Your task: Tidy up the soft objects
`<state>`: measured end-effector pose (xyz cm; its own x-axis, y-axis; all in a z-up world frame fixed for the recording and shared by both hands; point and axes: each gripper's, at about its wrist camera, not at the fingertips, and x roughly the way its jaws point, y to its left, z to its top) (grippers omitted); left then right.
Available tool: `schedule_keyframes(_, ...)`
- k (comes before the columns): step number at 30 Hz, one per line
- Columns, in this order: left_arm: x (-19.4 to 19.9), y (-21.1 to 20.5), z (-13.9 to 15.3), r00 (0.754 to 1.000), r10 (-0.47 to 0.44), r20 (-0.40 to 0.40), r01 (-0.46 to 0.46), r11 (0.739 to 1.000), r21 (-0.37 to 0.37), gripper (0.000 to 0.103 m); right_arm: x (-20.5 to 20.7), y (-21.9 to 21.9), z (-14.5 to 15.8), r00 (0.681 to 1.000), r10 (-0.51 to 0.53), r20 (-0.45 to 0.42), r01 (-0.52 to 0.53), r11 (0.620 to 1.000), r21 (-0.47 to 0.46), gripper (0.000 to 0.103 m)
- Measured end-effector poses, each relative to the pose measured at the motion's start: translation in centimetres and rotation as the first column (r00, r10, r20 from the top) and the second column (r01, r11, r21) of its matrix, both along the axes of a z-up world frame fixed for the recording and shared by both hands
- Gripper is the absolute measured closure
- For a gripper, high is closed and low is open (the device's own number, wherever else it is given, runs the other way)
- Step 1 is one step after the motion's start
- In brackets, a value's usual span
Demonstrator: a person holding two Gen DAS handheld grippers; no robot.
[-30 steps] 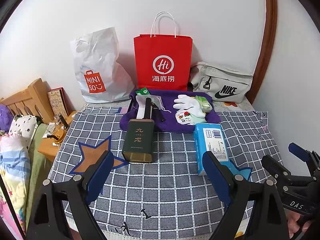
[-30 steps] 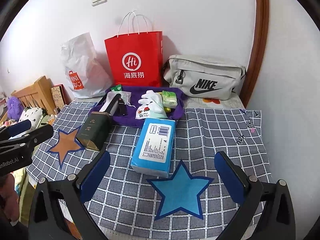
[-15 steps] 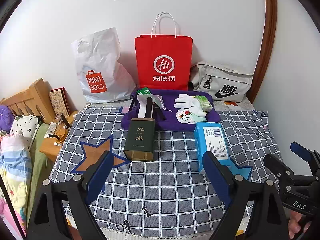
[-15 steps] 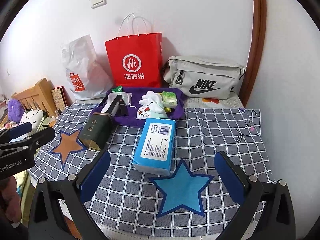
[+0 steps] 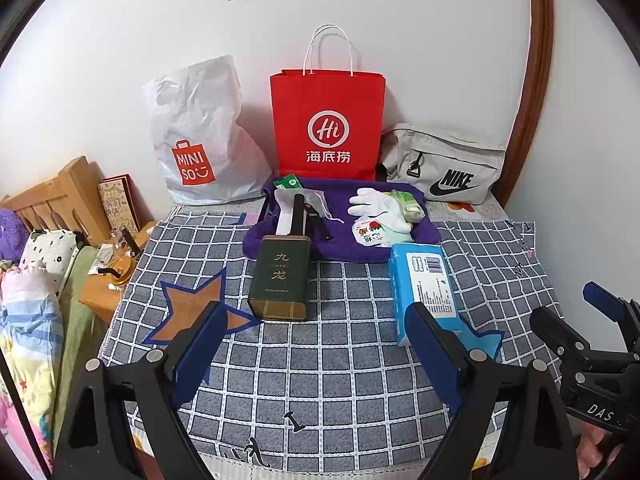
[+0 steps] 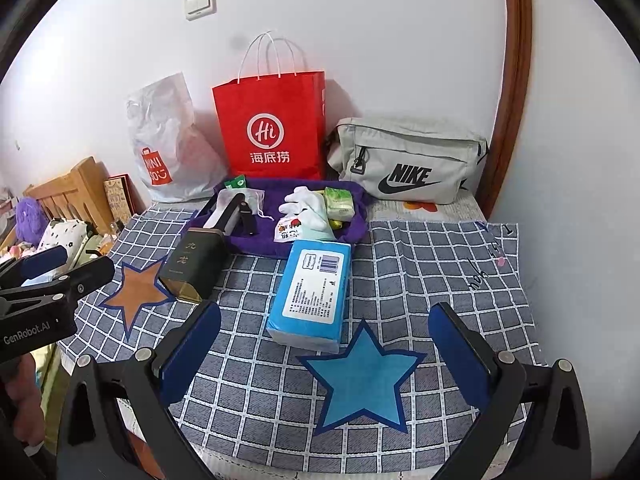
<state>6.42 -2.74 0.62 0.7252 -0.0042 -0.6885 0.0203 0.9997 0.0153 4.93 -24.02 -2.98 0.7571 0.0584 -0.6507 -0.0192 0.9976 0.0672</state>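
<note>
A blue tissue pack [image 6: 310,292] [image 5: 424,280] lies on the checked cloth in front of a purple tray [image 5: 340,240] [image 6: 256,244]. The tray holds a white glove [image 5: 378,204] [image 6: 306,206], a green packet [image 6: 339,204], a small pouch and a black strap. A dark green tin [image 5: 282,276] [image 6: 194,262] lies at the tray's front left. My left gripper [image 5: 316,336] is open and empty near the cloth's front edge, its tip also in the right wrist view [image 6: 60,276]. My right gripper [image 6: 326,334] is open and empty above a blue star patch [image 6: 362,376].
A white Miniso bag [image 5: 196,140], a red paper bag [image 5: 326,124] and a grey Nike bag [image 5: 448,164] stand against the back wall. A wooden headboard [image 5: 52,200] and bedding lie to the left. An orange star patch [image 5: 192,308] marks the cloth's left.
Both grippers have pulled back and risen slightly, so the objects look a little farther away. Nothing on the cloth has moved. Both grippers stay open.
</note>
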Motion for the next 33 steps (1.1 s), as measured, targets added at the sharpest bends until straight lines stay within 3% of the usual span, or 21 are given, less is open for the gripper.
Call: schedule_keyframes(33, -0.51, 0.49, 0.12, 1.000, 0.007, 0.000, -0.007, 1.000, 0.002, 0.013, -0.43, 0.55, 0.28, 1.000, 0.013, 0.013, -0.013, 1.000, -0.012, 0.001)
